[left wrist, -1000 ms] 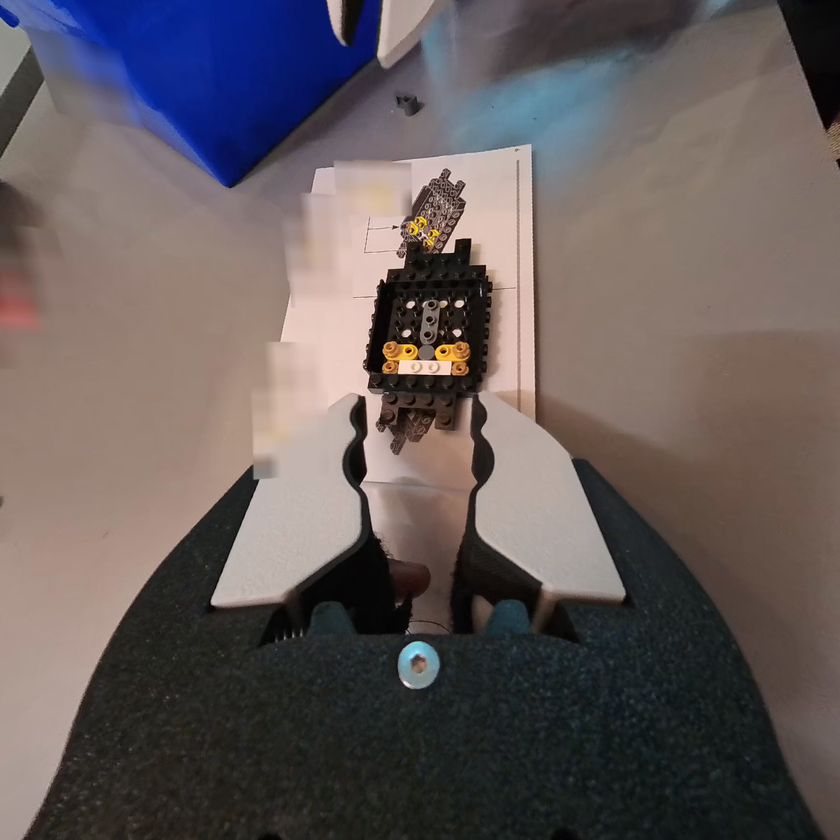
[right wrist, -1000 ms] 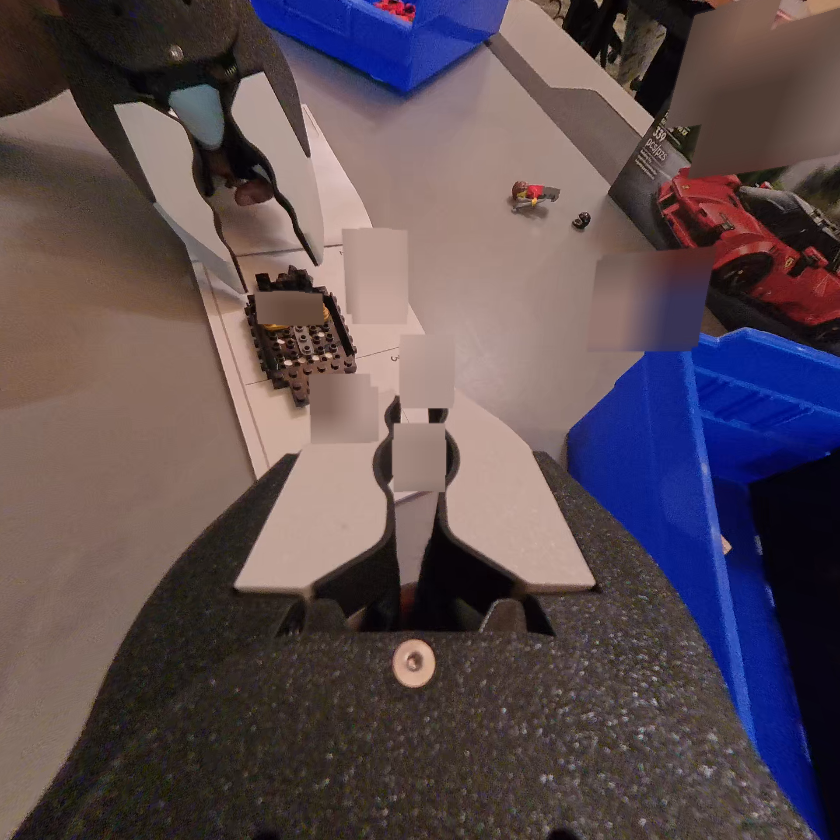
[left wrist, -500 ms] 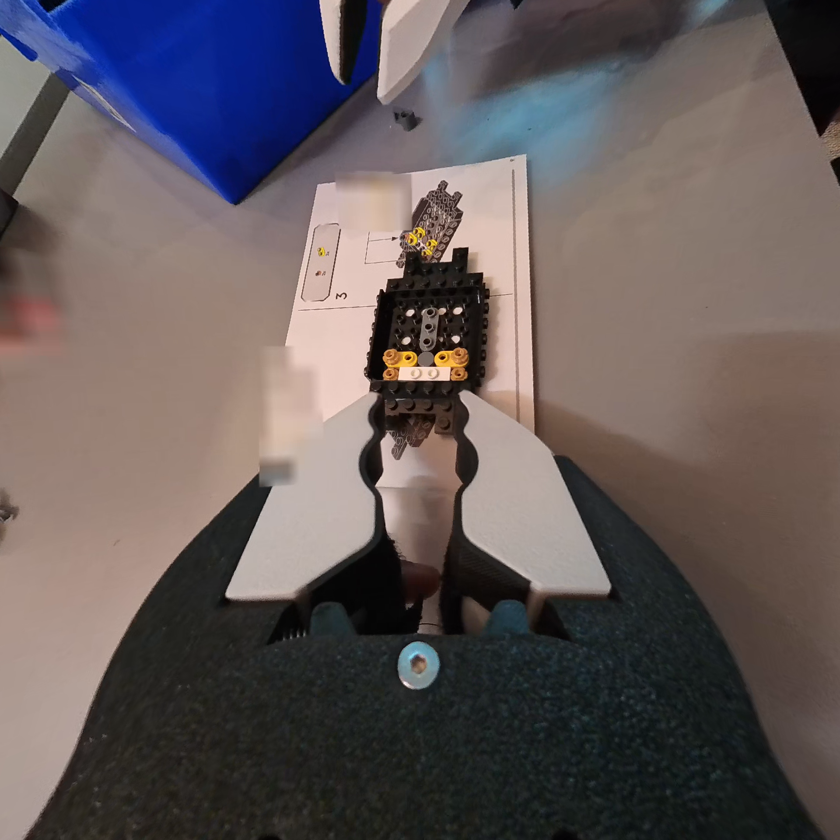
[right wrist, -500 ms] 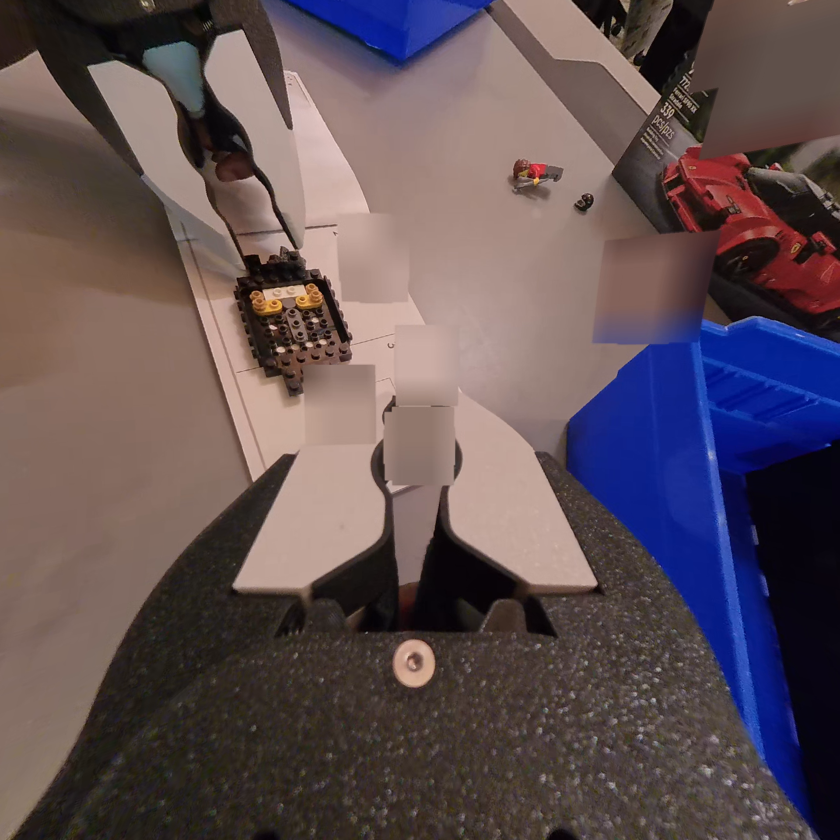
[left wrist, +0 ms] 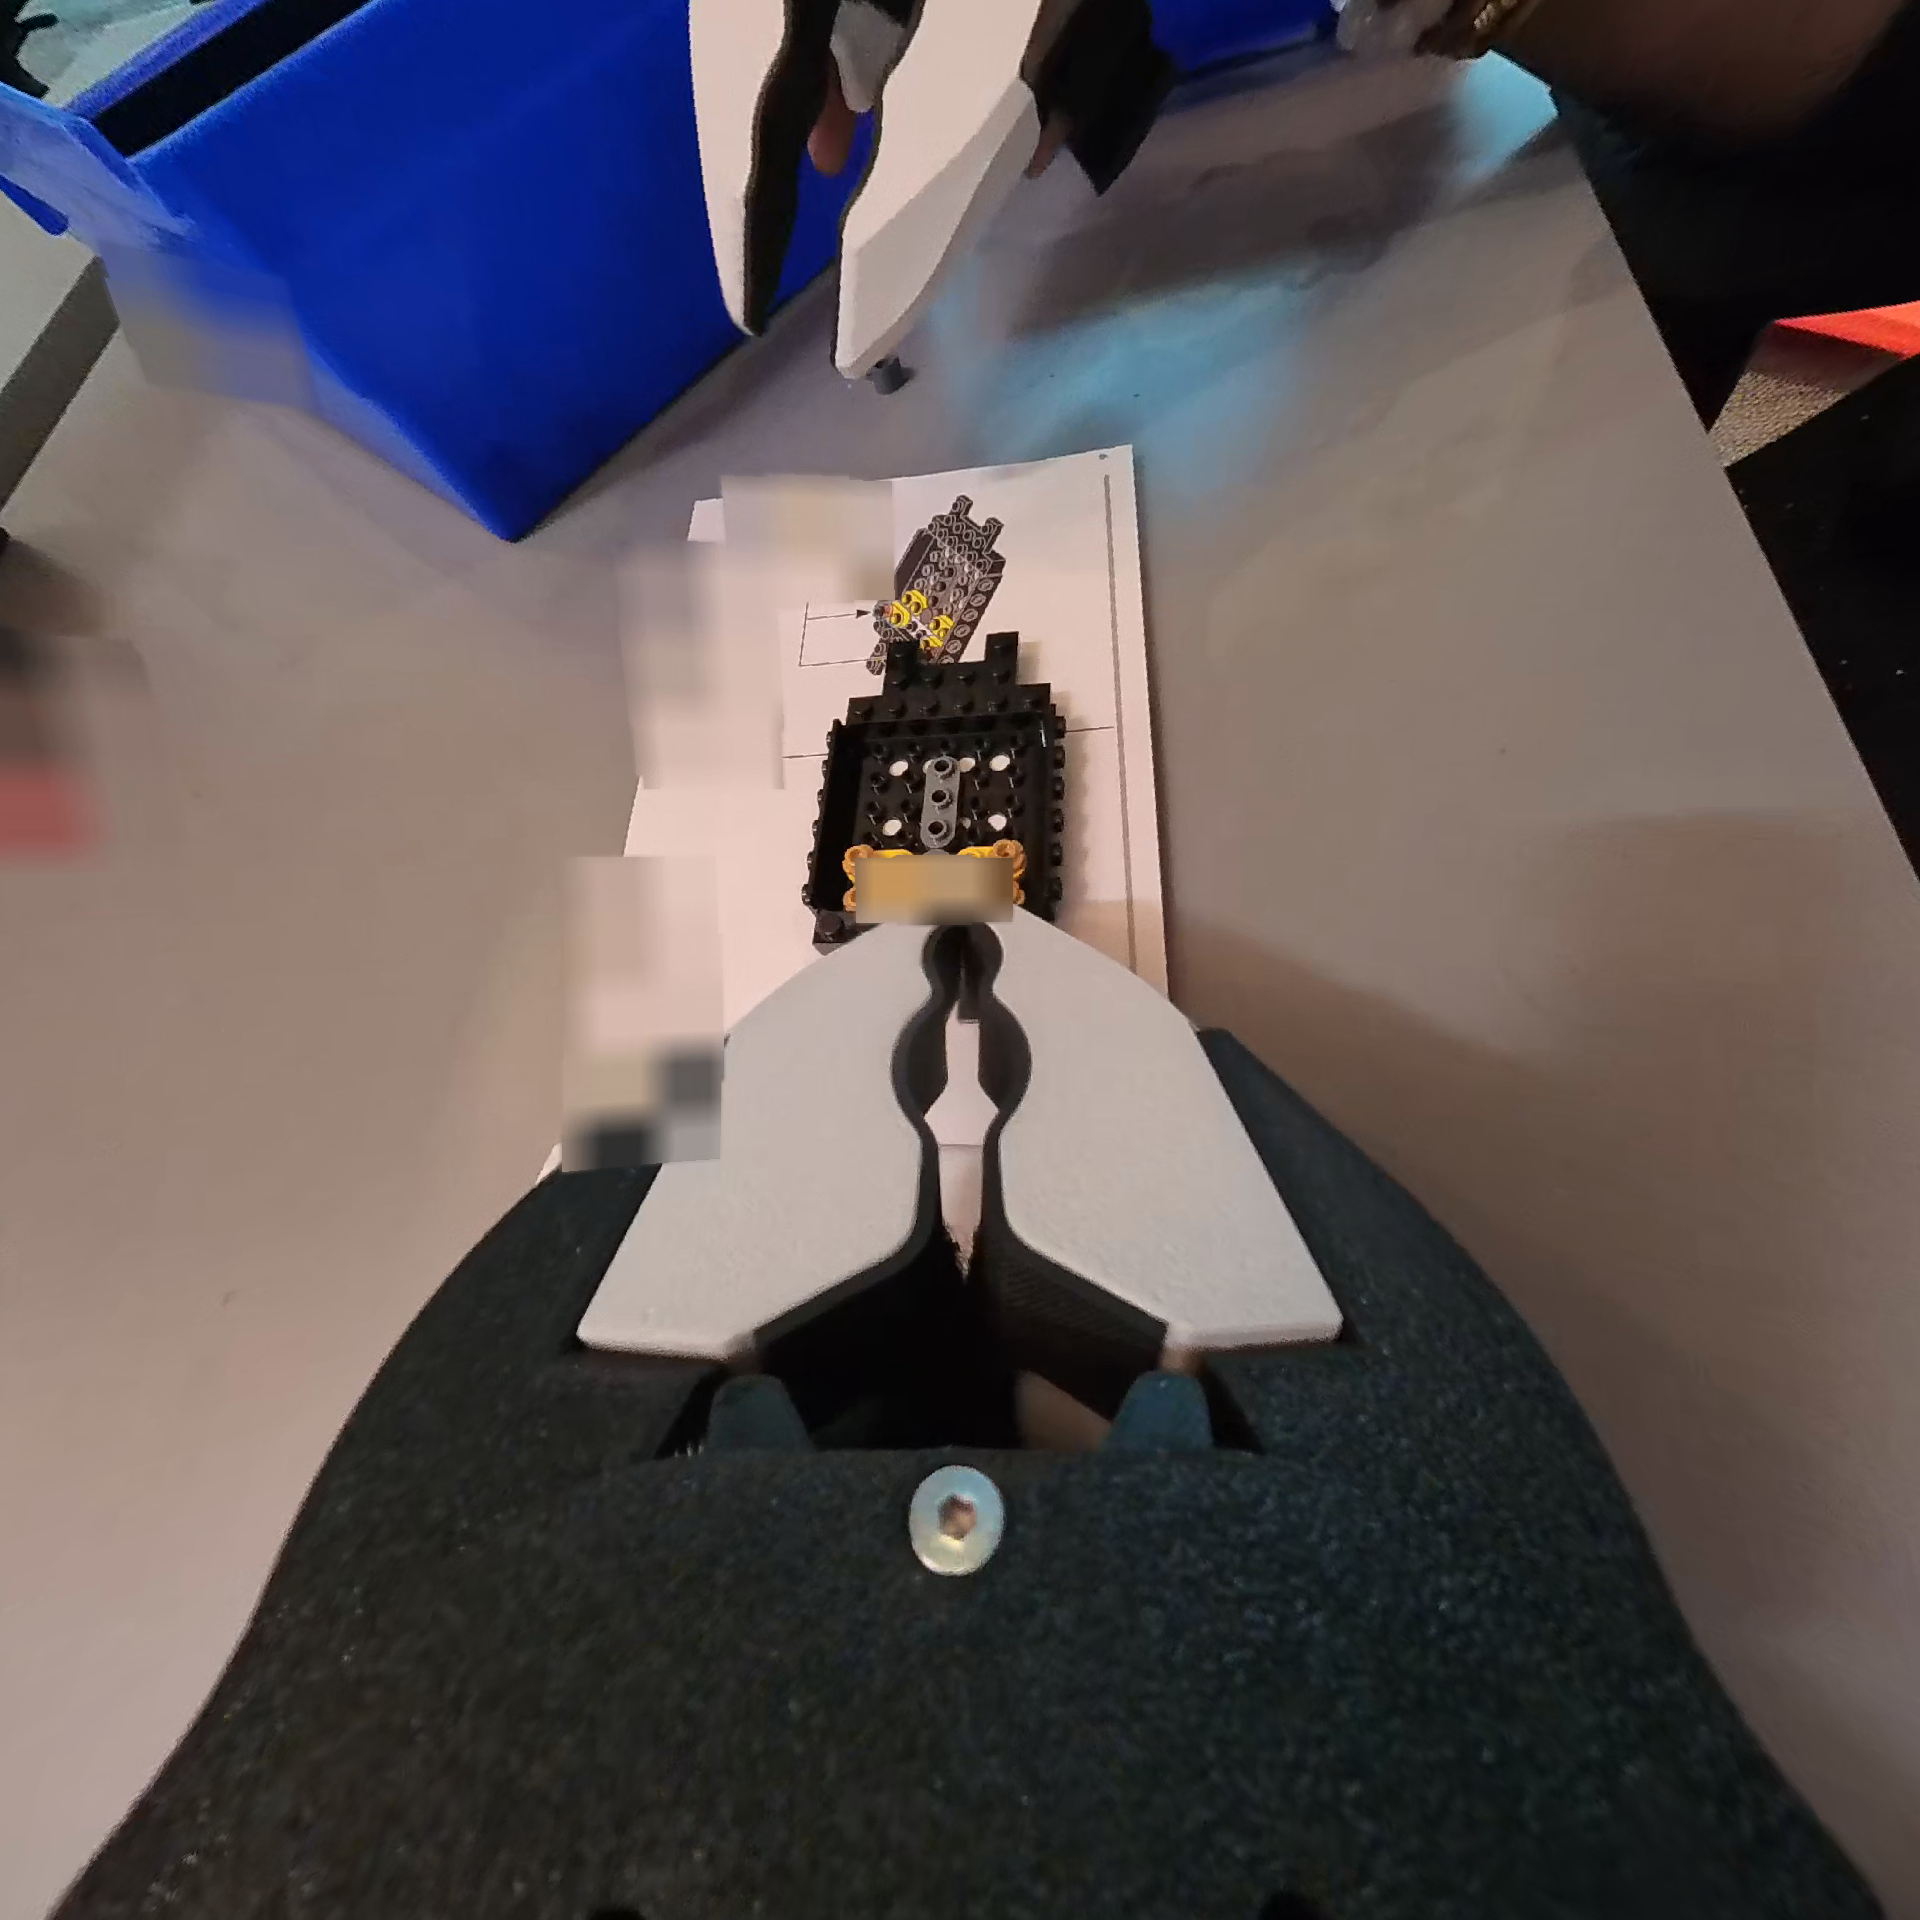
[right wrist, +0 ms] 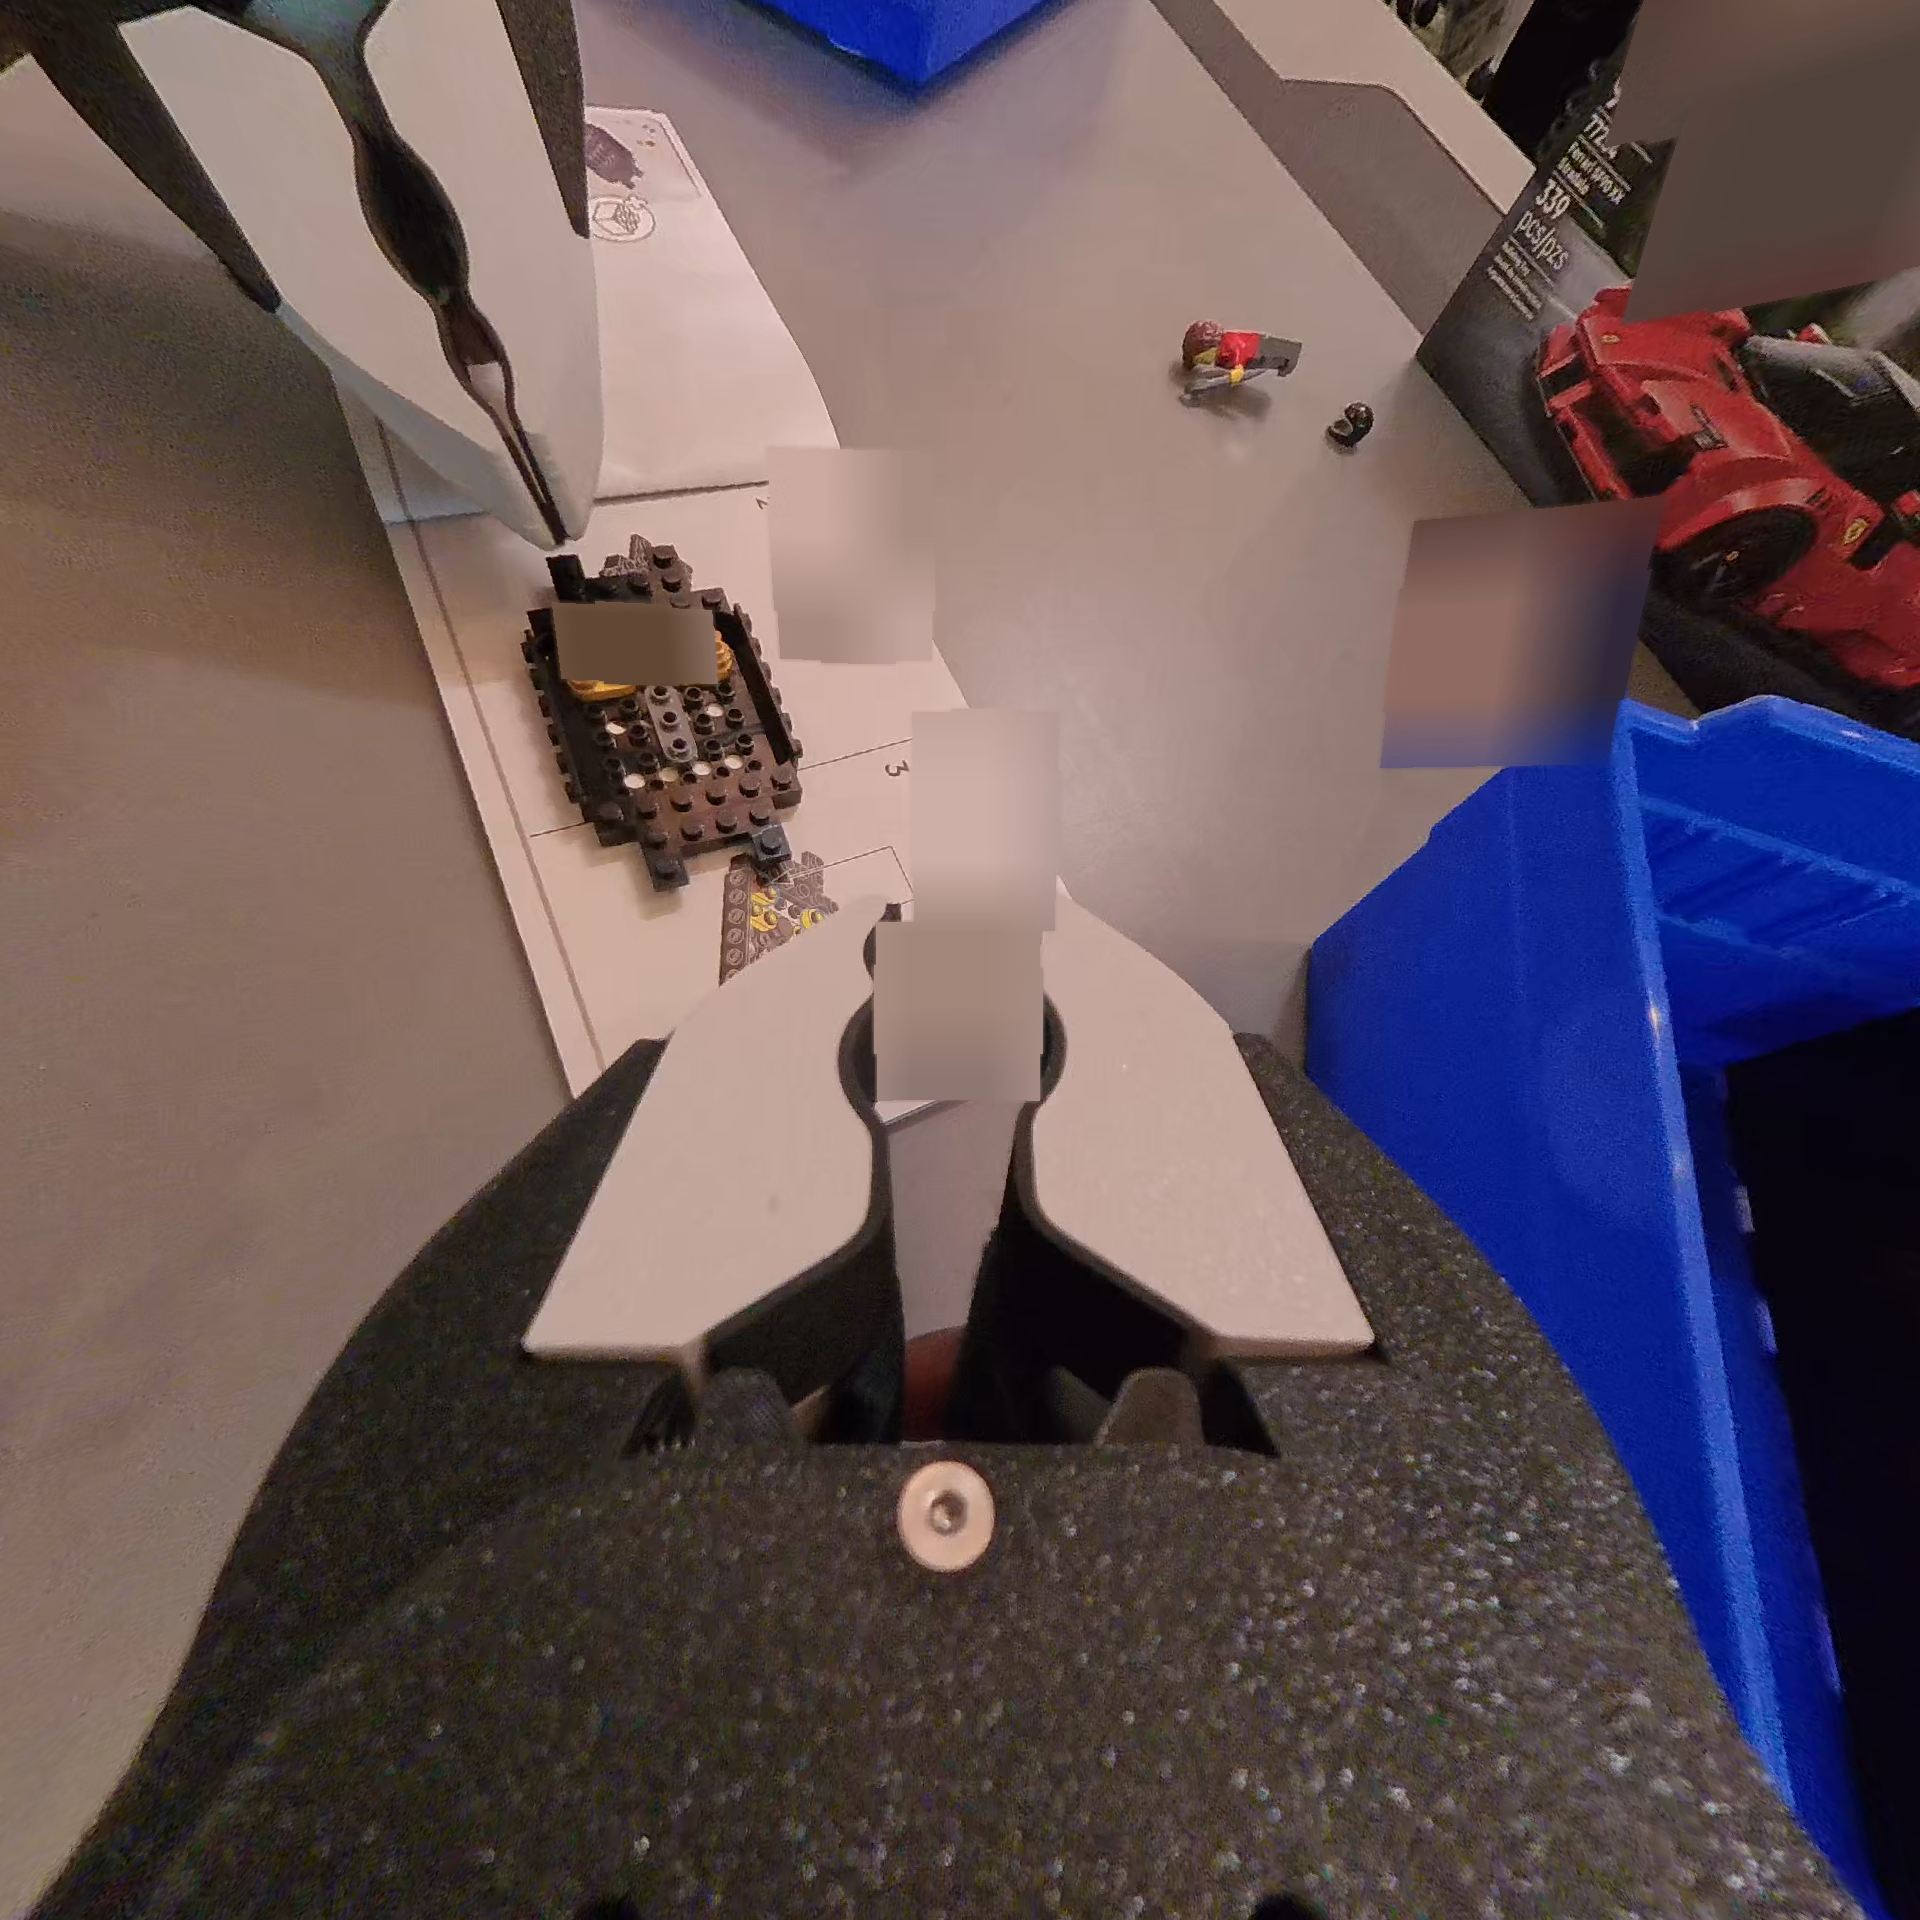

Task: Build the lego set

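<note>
Two grippers flank the black brick build [left wrist: 935, 727], which lies on its instruction sheet [left wrist: 1132, 727], likely for matching against the diagram; the left gripper [left wrist: 961, 940], jaws closed on nothing, presses its near edge, while the right gripper [left wrist: 805, 312] hangs slightly parted beyond it over a small dark piece [left wrist: 890, 379]

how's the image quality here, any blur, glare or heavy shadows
Left wrist view: brick model sharp, far edges and blue bin smeared, bluish glare on the table. Right wrist view: crisp, dim warm light, broad shadow on the table's left; wide-angle bending in both.
</note>
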The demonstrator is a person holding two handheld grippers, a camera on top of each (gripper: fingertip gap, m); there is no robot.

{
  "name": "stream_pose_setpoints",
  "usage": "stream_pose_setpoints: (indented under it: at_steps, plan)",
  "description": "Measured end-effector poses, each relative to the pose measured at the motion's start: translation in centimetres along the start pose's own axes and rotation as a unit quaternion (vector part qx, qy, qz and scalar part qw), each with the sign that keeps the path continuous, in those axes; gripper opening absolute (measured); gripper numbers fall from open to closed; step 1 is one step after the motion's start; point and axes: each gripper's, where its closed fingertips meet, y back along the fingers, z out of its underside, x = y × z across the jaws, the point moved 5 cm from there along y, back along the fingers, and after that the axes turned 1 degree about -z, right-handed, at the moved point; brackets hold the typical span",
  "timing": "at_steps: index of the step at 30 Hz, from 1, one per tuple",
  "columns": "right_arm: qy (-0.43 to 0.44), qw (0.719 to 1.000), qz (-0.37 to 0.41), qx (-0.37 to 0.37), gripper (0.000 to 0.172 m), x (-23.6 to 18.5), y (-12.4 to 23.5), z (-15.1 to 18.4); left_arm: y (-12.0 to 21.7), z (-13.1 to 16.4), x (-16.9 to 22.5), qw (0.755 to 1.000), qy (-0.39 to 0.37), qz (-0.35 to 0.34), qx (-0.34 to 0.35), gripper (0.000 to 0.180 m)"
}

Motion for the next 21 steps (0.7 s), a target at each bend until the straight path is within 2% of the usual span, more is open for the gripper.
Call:
stream_pose_setpoints:
  at_steps: [5, 8, 16, 17, 19, 21]
  plan:
    - [-0.001, 1.000, 0.001, 0.001, 0.018, 0.0, 0.0, 0.0, -0.1, 0.1, 0.1, 1.000, -0.003, 0.004, -0.006, 0.000]
    - [0.000, 1.000, -0.014, 0.007, 0.001, -0.2, 0.2, -0.1, -0.1, 0.1, 0.1, 1.000, -0.003, 0.002, -0.004, 0.000]
    - [-0.001, 0.999, -0.025, 0.022, 0.001, -0.4, 0.5, -0.5, -0.1, 0.0, 0.2, 1.000, -0.005, 0.004, -0.003, 0.000]
    - [0.001, 0.999, -0.024, 0.021, 0.002, -0.4, 0.4, -0.5, -0.1, 0.0, 0.1, 1.000, -0.005, 0.002, -0.004, 0.000]
    - [0.014, 0.998, -0.044, 0.030, 0.021, -1.0, 0.3, -0.7, -0.1, 0.1, -0.2, 1.000, -0.005, -0.010, -0.007, 0.001]
    - [0.022, 0.997, -0.050, 0.046, 0.024, -1.3, 0.4, -1.2, 0.0, 0.2, -0.4, 1.000, -0.003, -0.023, -0.011, 0.009]
